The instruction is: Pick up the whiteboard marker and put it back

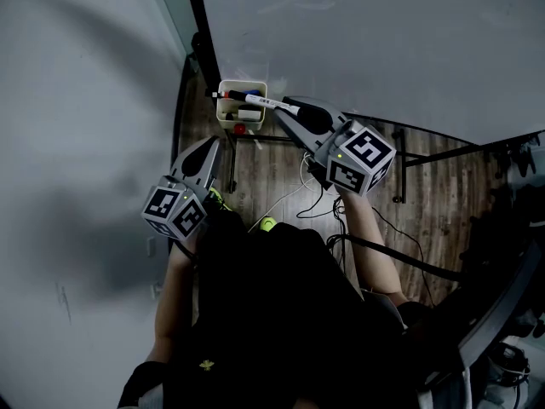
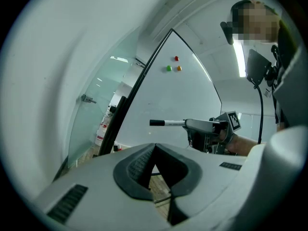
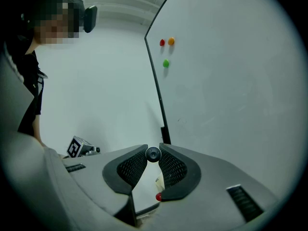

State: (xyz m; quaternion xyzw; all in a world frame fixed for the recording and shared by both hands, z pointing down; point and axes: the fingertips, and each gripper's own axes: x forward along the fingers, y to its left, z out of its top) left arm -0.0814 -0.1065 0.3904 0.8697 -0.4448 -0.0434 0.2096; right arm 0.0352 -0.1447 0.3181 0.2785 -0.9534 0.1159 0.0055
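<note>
Marker: the whiteboard marker [image 1: 260,102] was up in the air, level, its black cap end out over the pen box [image 1: 230,123] in the head view, not yet set in.
Right gripper: the right gripper [image 1: 288,112] was clamped on the marker's back end, with the barrel sticking straight out ahead of the jaws toward the pen box.
Left gripper: the left gripper [image 2: 155,148] had its jaws together on nothing and hung off to the side of the pen box, well clear of it.
Handling: it looked light and stiff, with a smooth plastic barrel. An end grip like this could let it droop or twist, so mid-barrel would be the steadier hold.
Pen box: small, white and open-topped, with other markers already lying inside, so room looked tight.
Whiteboard: the whiteboard [image 1: 383,41] stood right behind the pen box, wiped clean, with red, orange and green magnets [image 3: 166,63] high above it.
Floor: wood planks [image 1: 264,169] lay below the pen box, with loose cables [image 1: 289,198] trailing back toward the person.
Room: a plain pale wall [image 1: 85,100] stood to the left of the pen box.
</note>
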